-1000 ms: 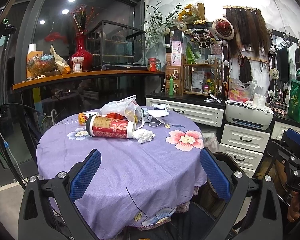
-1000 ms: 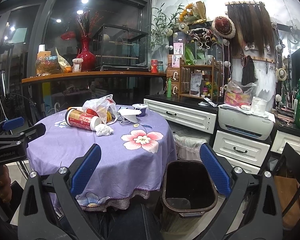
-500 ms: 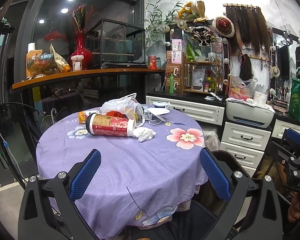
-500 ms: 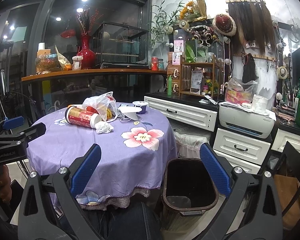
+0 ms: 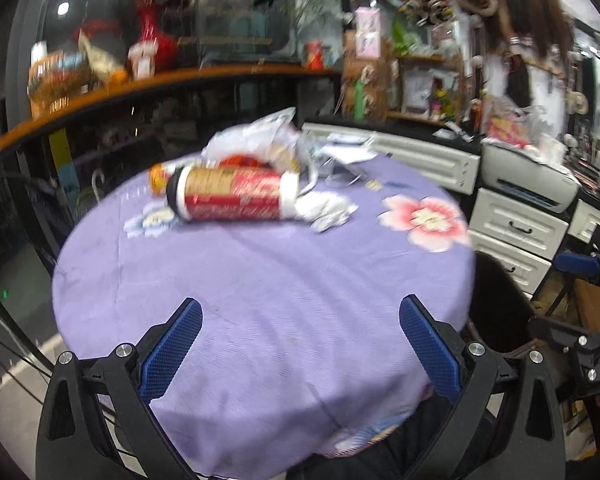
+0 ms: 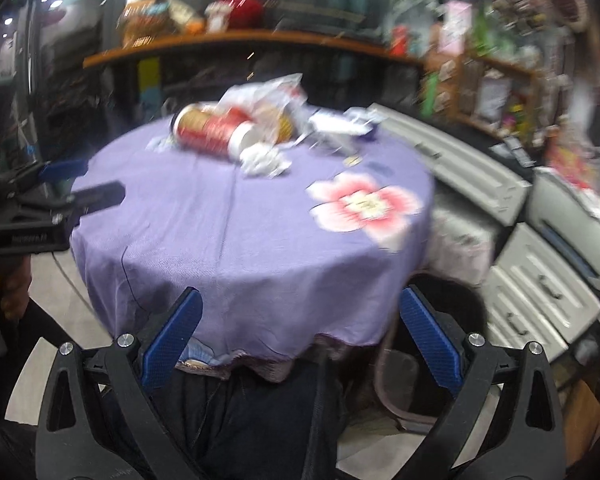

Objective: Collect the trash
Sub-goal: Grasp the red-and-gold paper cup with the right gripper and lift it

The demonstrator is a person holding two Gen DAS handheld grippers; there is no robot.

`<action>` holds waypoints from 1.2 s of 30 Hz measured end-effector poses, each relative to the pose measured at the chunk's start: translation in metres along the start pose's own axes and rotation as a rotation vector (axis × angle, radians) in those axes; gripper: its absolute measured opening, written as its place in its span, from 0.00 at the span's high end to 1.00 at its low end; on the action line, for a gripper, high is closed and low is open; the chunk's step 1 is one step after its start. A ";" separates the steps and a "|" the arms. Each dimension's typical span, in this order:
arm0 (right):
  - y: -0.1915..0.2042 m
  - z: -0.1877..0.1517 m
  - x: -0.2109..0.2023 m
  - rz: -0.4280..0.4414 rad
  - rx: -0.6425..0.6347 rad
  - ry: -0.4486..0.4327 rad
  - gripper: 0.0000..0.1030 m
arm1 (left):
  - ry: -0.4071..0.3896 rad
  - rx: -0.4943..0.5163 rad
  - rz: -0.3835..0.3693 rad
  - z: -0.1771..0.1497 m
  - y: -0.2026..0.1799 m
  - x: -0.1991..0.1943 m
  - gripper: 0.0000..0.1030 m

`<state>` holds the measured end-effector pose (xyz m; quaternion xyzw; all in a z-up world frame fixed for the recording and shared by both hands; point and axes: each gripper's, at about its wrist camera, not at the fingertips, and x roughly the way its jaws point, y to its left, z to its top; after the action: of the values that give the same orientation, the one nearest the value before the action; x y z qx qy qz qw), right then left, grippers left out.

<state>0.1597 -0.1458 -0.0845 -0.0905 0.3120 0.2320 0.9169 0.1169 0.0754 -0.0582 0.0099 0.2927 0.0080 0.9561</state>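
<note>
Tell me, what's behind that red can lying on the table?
Behind the can sits a crumpled plastic bag with something red inside, and an orange item pokes out at its left end. The rest is hidden.

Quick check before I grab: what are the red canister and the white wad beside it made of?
The red canister looks like a printed paperboard tube with a white rim and dark end cap; blur leaves that open. The white wad looks like crumpled tissue or paper: soft matte creases. Both grippers are open.
</note>
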 end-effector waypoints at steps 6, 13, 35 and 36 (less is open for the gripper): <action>0.026 0.052 0.058 0.099 -0.151 0.012 0.05 | 0.059 -0.063 0.011 0.014 0.042 0.024 0.05; 0.073 0.138 0.130 0.237 -0.422 0.089 0.05 | 0.095 -0.094 0.044 0.032 0.074 0.032 0.05; 0.193 0.255 0.302 0.220 -0.828 0.395 0.05 | 0.190 -0.151 0.017 0.019 0.128 0.048 0.05; 0.194 0.255 0.304 0.214 -0.840 0.392 0.05 | 0.190 -0.149 0.014 0.019 0.128 0.049 0.05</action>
<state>0.4134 0.2158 -0.0741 -0.4627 0.3657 0.4098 0.6958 0.1673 0.2043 -0.0669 -0.0601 0.3805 0.0374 0.9221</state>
